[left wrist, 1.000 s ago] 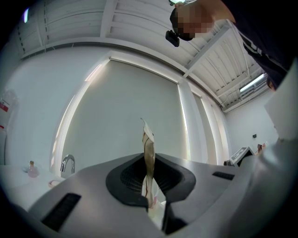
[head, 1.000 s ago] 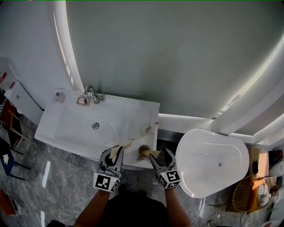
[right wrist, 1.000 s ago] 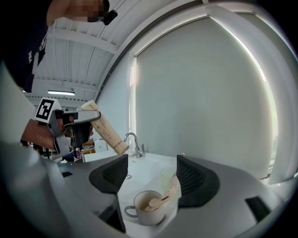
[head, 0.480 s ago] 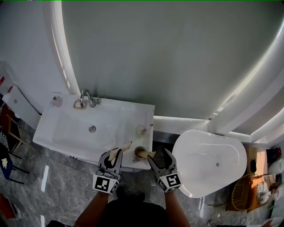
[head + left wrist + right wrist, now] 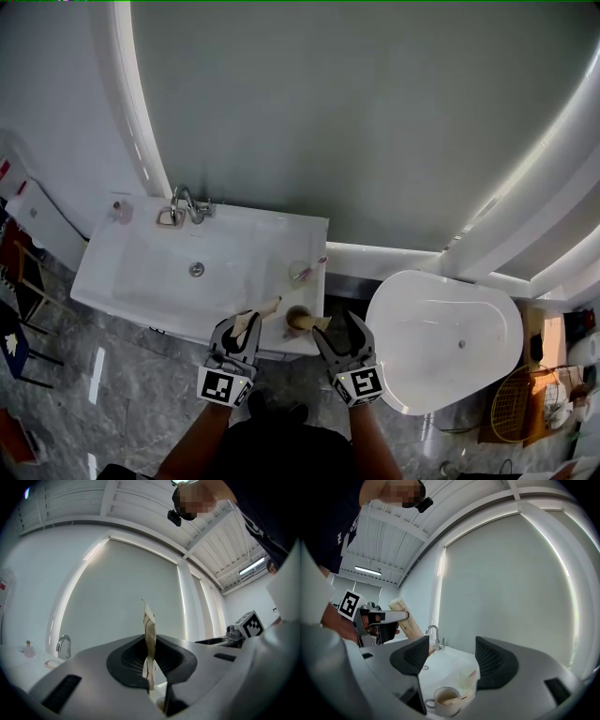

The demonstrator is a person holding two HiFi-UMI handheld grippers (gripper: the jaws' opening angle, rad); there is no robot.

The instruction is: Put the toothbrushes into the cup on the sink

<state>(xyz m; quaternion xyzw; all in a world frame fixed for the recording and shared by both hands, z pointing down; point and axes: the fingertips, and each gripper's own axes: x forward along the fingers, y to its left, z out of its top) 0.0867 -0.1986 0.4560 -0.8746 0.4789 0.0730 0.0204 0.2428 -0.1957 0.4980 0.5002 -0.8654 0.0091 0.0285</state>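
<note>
Beige toothbrush (image 5: pixel 269 306) in left tool (image 5: pixel 246 321), one more in cup (image 5: pixel 292 324)

Sink (image 5: pixel 141 272) — tap (image 5: pixel 183 204) at its back left, cup (image 5: pixel 298 320) at its front right corner, toothbrush (image 5: pixel 315 323) inside it, glass (image 5: pixel 302 273) just behind — tub (image 5: pixel 422 319) to its right.

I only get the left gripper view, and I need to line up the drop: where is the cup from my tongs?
Observer: The cup stands on the front right corner of the sink, just right of the left tongs.
Operator: Anything in it?
Observer: One toothbrush lies in it, leaning over the rim.
Operator: Is the right side in my way?
Observer: The right tongs are open and empty, at the cup's other side.
</note>
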